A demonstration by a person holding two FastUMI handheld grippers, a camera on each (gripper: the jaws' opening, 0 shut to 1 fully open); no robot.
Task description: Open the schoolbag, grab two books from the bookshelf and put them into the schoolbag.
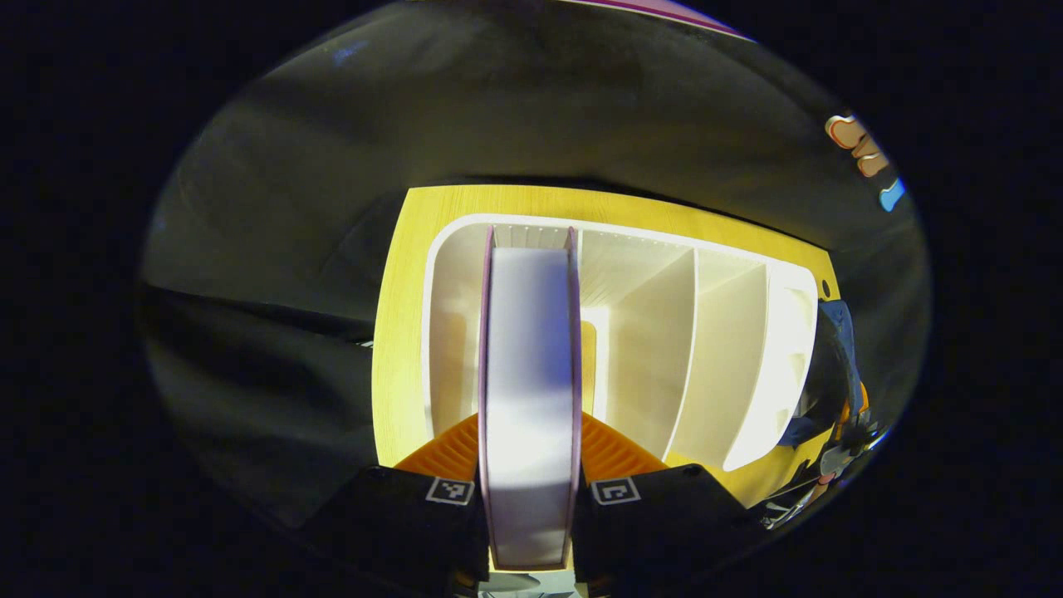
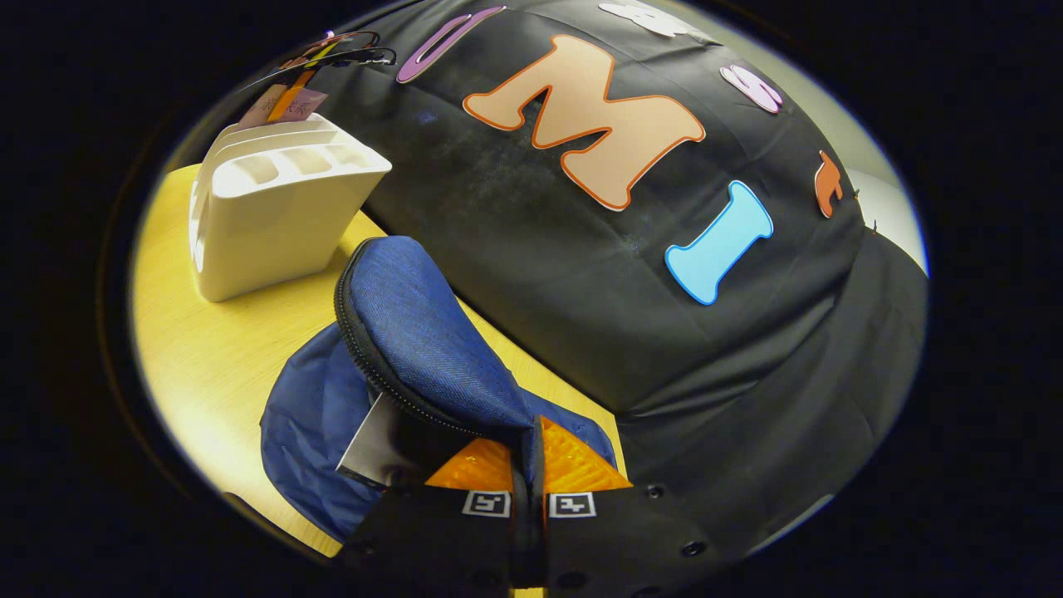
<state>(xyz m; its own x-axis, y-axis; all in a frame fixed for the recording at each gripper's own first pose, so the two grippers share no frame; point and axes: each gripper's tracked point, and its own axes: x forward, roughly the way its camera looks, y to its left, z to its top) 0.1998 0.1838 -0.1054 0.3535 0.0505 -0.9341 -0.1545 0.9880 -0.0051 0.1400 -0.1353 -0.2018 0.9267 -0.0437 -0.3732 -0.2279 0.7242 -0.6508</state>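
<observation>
The left tongs (image 1: pixel 529 465) pinch a book (image 1: pixel 529 399) edge-on above the white bookshelf (image 1: pixel 664 349), whose other slots look empty. The right tongs (image 2: pixel 529 473) clamp the schoolbag (image 2: pixel 415 349) flap, lifted near the counter (image 2: pixel 208 349) edge, mouth seemingly open

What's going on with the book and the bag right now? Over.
Left gripper shut on book, above the white bookshelf. Right gripper pinching schoolbag flap, bag open. Nothing in the way.
</observation>
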